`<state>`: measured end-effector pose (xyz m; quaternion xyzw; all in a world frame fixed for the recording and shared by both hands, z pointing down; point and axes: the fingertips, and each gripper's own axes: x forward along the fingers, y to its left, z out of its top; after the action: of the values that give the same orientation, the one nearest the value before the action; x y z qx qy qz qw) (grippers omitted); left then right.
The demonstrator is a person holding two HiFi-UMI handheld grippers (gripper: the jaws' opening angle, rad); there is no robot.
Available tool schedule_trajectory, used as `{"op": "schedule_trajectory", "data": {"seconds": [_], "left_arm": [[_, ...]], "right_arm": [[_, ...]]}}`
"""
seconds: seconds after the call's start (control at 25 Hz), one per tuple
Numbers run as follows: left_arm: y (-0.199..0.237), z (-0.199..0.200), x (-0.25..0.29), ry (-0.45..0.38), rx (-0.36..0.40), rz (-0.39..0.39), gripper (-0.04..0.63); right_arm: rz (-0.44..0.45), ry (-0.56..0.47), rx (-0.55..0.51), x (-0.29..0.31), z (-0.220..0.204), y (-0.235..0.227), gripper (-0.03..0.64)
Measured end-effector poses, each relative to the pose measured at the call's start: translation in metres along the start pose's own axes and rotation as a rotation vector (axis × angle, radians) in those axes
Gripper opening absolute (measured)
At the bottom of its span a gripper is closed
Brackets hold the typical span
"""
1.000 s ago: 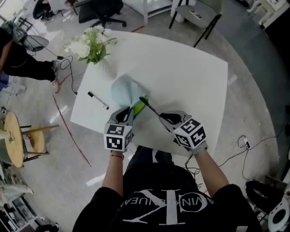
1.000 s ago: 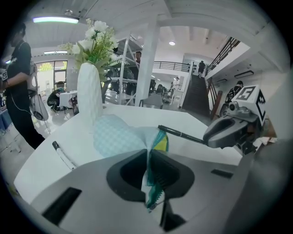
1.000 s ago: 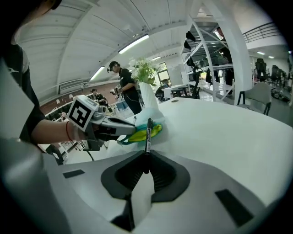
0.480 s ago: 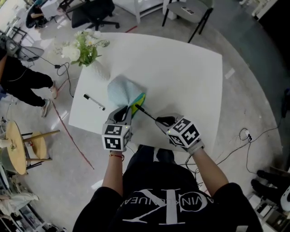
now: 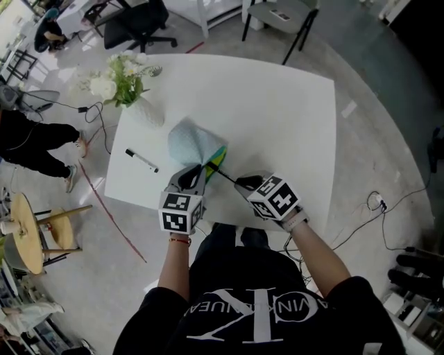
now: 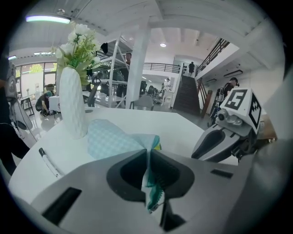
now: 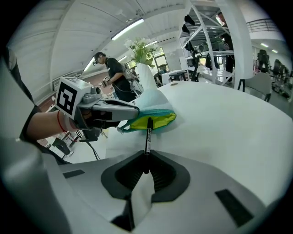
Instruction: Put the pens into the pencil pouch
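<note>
A pale blue checked pencil pouch (image 5: 191,143) with a yellow-green lining (image 7: 153,122) lies near the front of the white table (image 5: 277,118). My left gripper (image 5: 195,175) is shut on the teal zipper edge of the pouch (image 6: 150,180), holding its mouth up. My right gripper (image 5: 244,183) is shut on a black pen (image 7: 147,137), whose tip reaches the pouch's open mouth (image 5: 214,161). A second black-and-white pen (image 5: 141,160) lies on the table to the left, also seen low in the left gripper view (image 6: 49,162).
A white vase of flowers (image 5: 132,93) stands at the table's back left corner, close behind the pouch. Chairs (image 5: 135,17) and a person (image 5: 35,139) are on the floor beyond. Cables (image 5: 378,208) trail on the floor at right.
The right gripper has come down and left, bringing the pen's tip to the pouch mouth. The left gripper has shifted slightly while still holding the pouch edge.
</note>
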<state>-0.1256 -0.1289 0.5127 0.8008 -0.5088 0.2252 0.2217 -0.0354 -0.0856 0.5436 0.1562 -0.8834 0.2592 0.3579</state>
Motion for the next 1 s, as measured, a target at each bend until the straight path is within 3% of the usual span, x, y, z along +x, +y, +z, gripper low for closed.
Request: {"op": "schedule_trajectory", "data": {"seconds": [1.0], "left_arm": [[-0.038,0.011,-0.008,-0.038,0.008,-0.144,0.029]], "right_arm": [[0.009,-0.042,-0.025,0.015,0.046,0.005,0.046]]}}
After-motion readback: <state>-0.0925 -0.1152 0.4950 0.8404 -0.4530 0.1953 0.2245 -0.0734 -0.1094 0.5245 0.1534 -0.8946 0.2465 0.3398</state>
